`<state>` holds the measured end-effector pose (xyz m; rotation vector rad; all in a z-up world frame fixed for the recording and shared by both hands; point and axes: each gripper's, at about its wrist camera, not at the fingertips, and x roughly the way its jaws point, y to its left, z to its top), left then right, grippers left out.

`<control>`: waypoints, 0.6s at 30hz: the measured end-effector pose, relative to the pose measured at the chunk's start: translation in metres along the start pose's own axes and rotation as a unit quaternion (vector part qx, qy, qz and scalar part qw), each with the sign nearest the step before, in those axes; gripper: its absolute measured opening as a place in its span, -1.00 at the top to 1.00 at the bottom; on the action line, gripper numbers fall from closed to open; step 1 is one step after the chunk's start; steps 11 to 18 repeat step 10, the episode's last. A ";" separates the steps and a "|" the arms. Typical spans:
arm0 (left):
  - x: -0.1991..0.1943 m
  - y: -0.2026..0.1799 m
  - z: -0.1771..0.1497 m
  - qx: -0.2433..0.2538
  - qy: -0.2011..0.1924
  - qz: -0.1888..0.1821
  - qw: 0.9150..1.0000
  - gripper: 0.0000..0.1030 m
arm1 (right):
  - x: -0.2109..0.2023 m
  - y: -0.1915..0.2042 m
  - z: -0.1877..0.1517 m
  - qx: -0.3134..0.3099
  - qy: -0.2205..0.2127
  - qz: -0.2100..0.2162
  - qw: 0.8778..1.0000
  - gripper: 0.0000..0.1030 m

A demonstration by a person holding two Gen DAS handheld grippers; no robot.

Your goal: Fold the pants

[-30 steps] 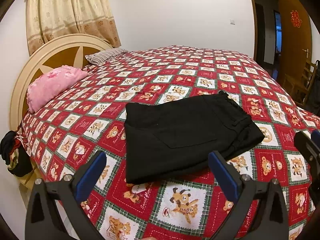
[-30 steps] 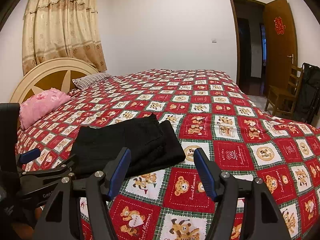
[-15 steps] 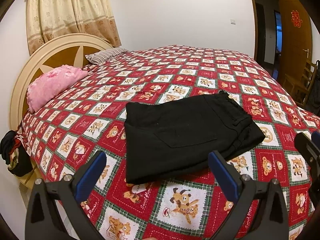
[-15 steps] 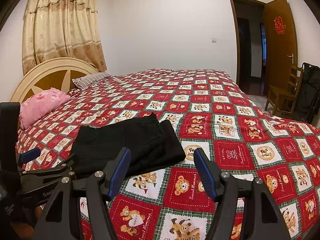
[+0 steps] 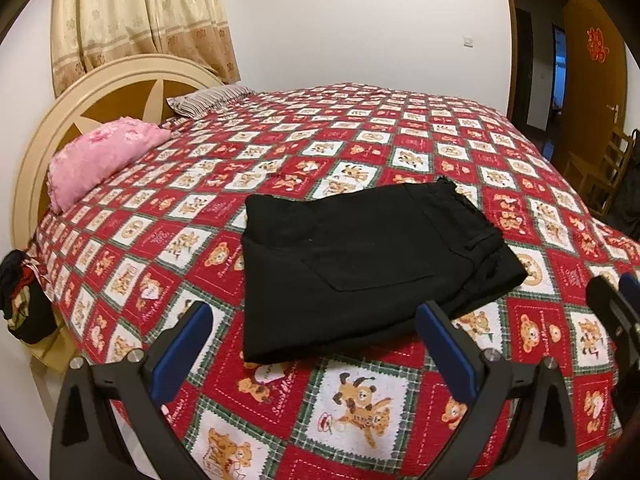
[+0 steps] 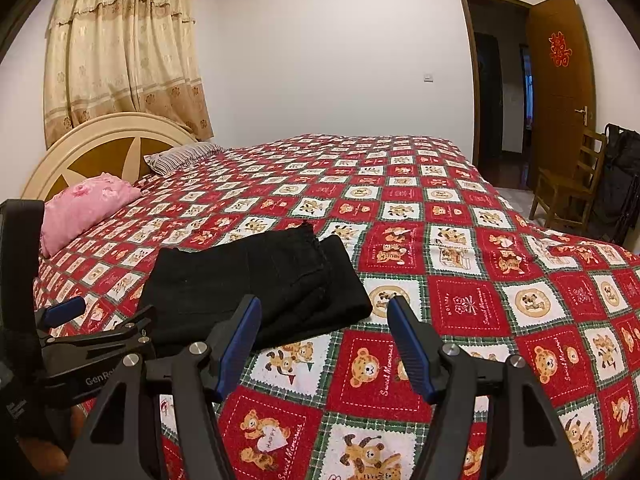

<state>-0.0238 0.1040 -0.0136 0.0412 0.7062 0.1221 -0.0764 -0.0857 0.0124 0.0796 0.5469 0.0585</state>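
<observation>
Nothing has changed since the earlier frames: both grippers and the cloth keep their places. At the head of the bed (image 5: 460, 152), by its left edge, lies a soft pink pillow (image 5: 100, 156) before a rounded wooden headboard (image 5: 80, 100). The left gripper (image 5: 312, 344) holds its blue-padded fingers wide, empty. The black pants (image 5: 360, 264), folded into a thick rectangle, lie near the bed's front edge on the checked bear quilt. The right gripper (image 6: 324, 340) stands wide too, gripping nothing.
</observation>
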 end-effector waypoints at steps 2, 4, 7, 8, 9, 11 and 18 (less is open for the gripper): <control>-0.001 -0.001 0.000 -0.001 -0.002 -0.010 1.000 -1.00 | 0.001 0.000 0.000 0.000 0.001 0.001 1.000 -0.30; -0.002 -0.002 0.001 0.002 -0.004 -0.011 1.000 -1.00 | 0.001 0.001 0.000 0.000 0.002 0.001 1.000 -0.30; -0.005 -0.003 0.001 0.002 -0.010 -0.009 1.000 -1.00 | 0.001 0.001 0.000 0.000 0.001 0.001 1.000 -0.30; -0.007 -0.003 0.001 0.001 -0.014 -0.006 1.000 -1.00 | 0.001 0.001 -0.001 0.000 0.002 0.000 1.000 -0.30; -0.008 -0.004 0.001 0.002 -0.017 -0.004 1.000 -1.00 | 0.001 0.001 -0.001 0.000 0.002 0.000 1.000 -0.30; -0.010 -0.005 0.001 0.004 -0.020 -0.001 1.000 -1.00 | 0.002 0.001 -0.001 -0.001 0.003 0.000 1.000 -0.30; -0.010 -0.005 0.001 0.004 -0.020 -0.001 1.000 -1.00 | 0.002 0.001 -0.001 -0.001 0.003 0.000 1.000 -0.30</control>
